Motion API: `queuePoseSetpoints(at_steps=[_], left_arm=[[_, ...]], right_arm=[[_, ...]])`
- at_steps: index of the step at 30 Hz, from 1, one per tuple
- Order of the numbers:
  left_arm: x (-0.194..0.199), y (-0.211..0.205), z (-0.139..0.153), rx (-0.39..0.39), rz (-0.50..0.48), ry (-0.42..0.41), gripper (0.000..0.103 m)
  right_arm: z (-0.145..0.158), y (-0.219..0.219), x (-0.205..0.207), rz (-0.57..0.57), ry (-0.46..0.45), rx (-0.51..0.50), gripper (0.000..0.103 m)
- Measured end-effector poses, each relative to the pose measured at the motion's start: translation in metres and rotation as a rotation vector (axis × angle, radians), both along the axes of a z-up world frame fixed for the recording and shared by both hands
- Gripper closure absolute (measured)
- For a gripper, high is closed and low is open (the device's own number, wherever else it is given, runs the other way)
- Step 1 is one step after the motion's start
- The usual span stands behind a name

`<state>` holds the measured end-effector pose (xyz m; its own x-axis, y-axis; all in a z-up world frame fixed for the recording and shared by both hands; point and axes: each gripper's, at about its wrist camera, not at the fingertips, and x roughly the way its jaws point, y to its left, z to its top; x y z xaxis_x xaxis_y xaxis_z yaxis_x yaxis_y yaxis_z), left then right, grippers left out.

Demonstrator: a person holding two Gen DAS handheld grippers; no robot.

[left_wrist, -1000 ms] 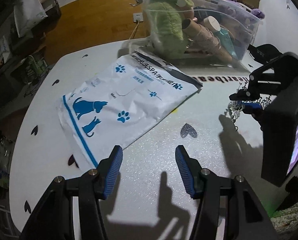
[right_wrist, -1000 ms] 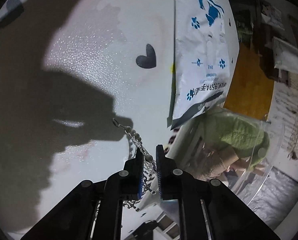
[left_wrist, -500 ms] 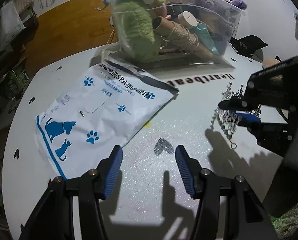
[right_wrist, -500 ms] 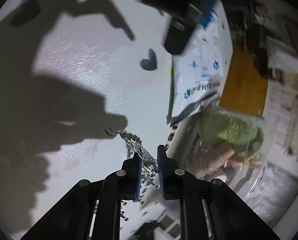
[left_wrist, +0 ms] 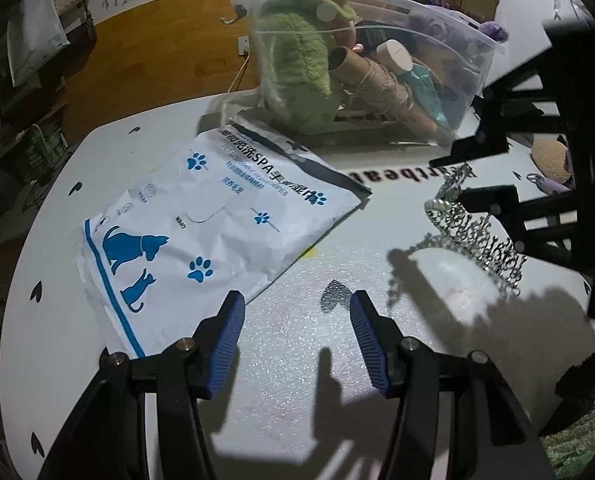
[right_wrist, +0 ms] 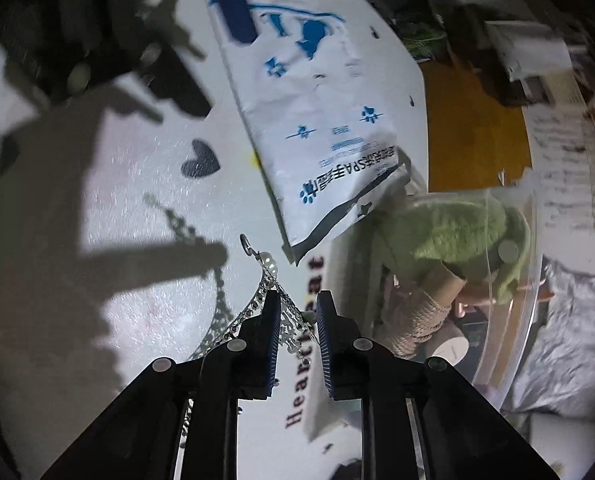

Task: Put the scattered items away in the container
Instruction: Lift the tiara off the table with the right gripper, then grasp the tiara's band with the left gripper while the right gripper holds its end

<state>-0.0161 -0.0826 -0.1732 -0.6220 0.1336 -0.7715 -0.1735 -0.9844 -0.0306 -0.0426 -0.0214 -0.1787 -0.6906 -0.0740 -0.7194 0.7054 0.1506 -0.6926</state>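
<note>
Right gripper (right_wrist: 296, 312) pinches a silvery beaded chain (right_wrist: 265, 284), which dangles clear of the white table (right_wrist: 145, 208); its hooked end pokes out just ahead of the fingertips, and the rest hangs in a tangle beneath them. Ahead and to that gripper's right stands the clear plastic container (left_wrist: 377, 32), already holding a green plush toy (left_wrist: 297, 64), a twine-wrapped cardboard tube (left_wrist: 373, 80) and other pieces, so a good part of the tidying looks done. The chain appears to be partway to the bin and not yet over its rim.

Left gripper (left_wrist: 295, 312) hovers low over the table with its jaws spread wide and nothing between them. Just ahead of it and to its left lies a white pet-wipes pouch (left_wrist: 217, 216) with blue paw prints, flat on the table, its far corner close against the container's base. That pouch remains to be put away, and a small tan item (left_wrist: 549, 160) beyond the right gripper may as well.
</note>
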Motion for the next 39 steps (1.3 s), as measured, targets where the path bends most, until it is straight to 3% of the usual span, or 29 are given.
queuePoseSetpoints(at_steps=[7, 8, 14, 25, 37, 39], left_arm=[[0.006, 0.020, 0.009, -0.055, -0.140, 0.099, 0.049], [0.006, 0.023, 0.009, -0.062, -0.170, 0.107, 0.049], [-0.007, 0.026, 0.000, -0.062, -0.239, 0.080, 0.049], [-0.048, 0.013, 0.001, 0.103, -0.205, 0.000, 0.049], [-0.078, 0.022, 0.009, 0.224, -0.204, -0.110, 0.049], [-0.083, 0.023, 0.010, 0.244, -0.202, -0.131, 0.049]], right_arm=[[0.016, 0.025, 0.033, 0.063, 0.028, -0.085, 0.086], [0.019, 0.025, 0.035, 0.069, 0.030, -0.096, 0.090], [0.013, 0.026, 0.023, 0.001, 0.009, -0.084, 0.092], [0.025, 0.063, -0.025, -0.486, -0.177, -0.308, 0.090], [0.011, 0.123, -0.074, -1.062, -0.677, -0.861, 0.090], [0.005, 0.119, -0.074, -1.065, -0.686, -0.862, 0.090]])
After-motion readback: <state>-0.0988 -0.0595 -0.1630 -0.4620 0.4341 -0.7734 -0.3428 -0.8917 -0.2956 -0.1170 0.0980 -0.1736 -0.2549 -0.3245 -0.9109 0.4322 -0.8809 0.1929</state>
